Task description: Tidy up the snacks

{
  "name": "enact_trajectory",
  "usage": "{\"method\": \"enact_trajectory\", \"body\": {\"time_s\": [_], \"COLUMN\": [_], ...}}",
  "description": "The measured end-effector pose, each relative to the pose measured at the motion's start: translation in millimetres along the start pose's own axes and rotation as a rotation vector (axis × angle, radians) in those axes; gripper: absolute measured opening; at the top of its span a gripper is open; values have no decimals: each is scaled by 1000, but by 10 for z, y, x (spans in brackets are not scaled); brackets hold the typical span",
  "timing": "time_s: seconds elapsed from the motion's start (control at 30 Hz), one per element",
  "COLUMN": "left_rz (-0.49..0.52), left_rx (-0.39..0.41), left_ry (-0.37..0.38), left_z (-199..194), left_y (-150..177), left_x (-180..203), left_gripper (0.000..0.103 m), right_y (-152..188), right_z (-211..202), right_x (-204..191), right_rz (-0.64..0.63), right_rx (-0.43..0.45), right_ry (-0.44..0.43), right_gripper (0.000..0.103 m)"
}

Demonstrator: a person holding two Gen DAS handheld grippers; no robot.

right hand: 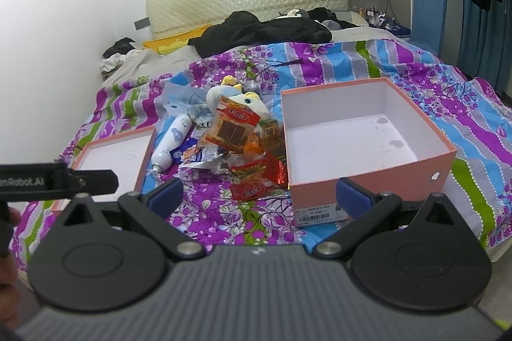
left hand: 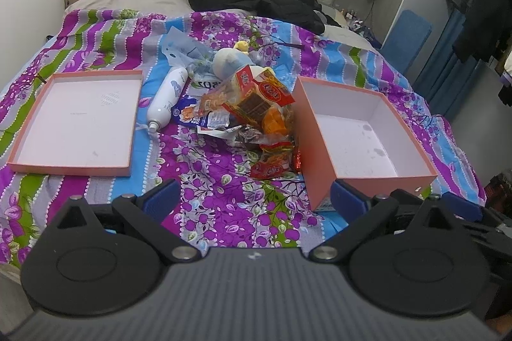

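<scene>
Where snack pile [left hand: 252,114] overlaps, plush toy [left hand: 228,61] half-hidden.

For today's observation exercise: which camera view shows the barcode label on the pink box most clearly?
The right wrist view. There the barcode label on the near wall of the pink box is in plain sight between the fingers of the open right gripper. In the left wrist view only a corner of the label shows, behind a finger of the open left gripper.
</scene>
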State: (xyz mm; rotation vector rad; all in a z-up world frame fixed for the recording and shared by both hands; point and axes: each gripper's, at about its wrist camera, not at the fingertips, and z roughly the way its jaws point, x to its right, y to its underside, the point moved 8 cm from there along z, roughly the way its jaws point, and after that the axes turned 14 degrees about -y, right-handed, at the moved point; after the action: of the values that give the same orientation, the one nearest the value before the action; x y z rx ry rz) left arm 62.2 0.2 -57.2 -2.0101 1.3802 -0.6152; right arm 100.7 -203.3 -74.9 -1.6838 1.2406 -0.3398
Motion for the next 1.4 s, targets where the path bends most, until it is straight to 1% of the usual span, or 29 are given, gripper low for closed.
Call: {"method": "enact_trajectory", "body": {"time_s": [0.23,0.37,0.5,0.97,1.13,1.33,1.4], "left_rz": [-11,-20,-16,-12,-15,-10,-8], "left_rx": [7,5,3,-15,-17,-27,-36], "left_ry": [2,27,15,20,23,25,41], "left_z": [13,38,69,139,151,163,187], "left_y": [-9,-27,-32,16,29,57,68], "left_x": [-30,9,7,16,19,21,27], "left_gripper": [102,102,102,102,102,102,102], "right_y": [10,13,11,50,74,131,152], "right_z": [18,24,36,94,97,144,160], "right_x": [6,15,28,35,19,52,63], "right_rz": [-4,1,-1,7,7,6,22], "right_rx": [2,3,0,-18,-20,-46,-48], "right_ry": [0,4,2,2,-23,3,2], "right_gripper": [103,103,103,103,103,103,103]}}
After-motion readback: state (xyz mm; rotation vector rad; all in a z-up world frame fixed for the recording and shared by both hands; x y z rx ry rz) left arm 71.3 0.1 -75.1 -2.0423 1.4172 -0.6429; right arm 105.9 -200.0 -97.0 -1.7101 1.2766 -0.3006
